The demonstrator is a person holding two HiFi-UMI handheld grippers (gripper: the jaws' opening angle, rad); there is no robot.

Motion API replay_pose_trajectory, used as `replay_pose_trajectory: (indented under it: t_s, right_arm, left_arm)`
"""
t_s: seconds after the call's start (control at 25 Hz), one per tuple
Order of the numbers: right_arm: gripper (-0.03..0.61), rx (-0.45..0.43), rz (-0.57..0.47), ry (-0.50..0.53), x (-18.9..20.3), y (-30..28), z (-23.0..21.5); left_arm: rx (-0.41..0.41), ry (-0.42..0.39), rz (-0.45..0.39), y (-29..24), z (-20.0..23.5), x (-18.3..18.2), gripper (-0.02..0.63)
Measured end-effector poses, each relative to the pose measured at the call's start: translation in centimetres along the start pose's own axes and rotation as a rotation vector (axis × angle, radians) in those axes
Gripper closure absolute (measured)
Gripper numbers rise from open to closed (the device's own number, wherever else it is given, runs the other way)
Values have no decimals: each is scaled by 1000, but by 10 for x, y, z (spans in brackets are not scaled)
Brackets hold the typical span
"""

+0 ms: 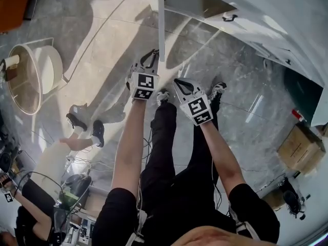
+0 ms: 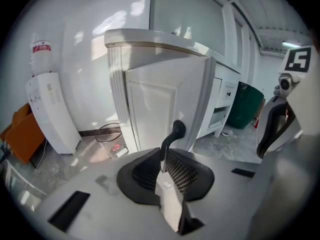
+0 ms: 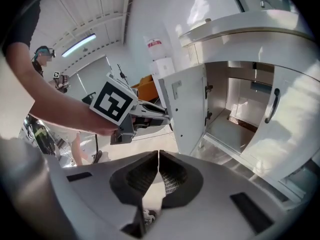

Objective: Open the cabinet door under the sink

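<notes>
My left gripper (image 2: 162, 168) is pinched on the lower end of the black curved handle (image 2: 173, 134), at twelve o'clock from its jaws. The glossy white panelled cabinet door (image 2: 155, 109) stands well ajar, its cupboard (image 3: 240, 116) showing at two o'clock. My right gripper (image 3: 158, 159) is closed on nothing. Opening looks nearly done; next comes a clean release.
</notes>
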State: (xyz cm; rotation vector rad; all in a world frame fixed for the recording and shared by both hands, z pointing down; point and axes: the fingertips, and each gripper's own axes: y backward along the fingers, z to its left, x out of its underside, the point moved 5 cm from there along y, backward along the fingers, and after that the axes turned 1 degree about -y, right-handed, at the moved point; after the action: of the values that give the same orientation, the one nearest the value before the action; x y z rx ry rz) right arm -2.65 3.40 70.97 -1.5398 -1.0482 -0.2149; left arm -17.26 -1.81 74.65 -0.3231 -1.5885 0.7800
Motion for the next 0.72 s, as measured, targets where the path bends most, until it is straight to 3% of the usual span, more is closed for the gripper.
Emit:
replay_pose_trajectory:
  t_s: [0.12,0.48,0.72]
  right_arm:
    - [515,-1,-7,17,-13,-9,1]
    - [515,5,-6,13,-27,-26,27]
    - [515,-18,-30,-1,-39,-34,46]
  left_arm:
    - [-26,36,-5,6,19,8,571]
    - [-11,4,40,22,57,19,574]
    - [40,-11,25,23,71,22,574]
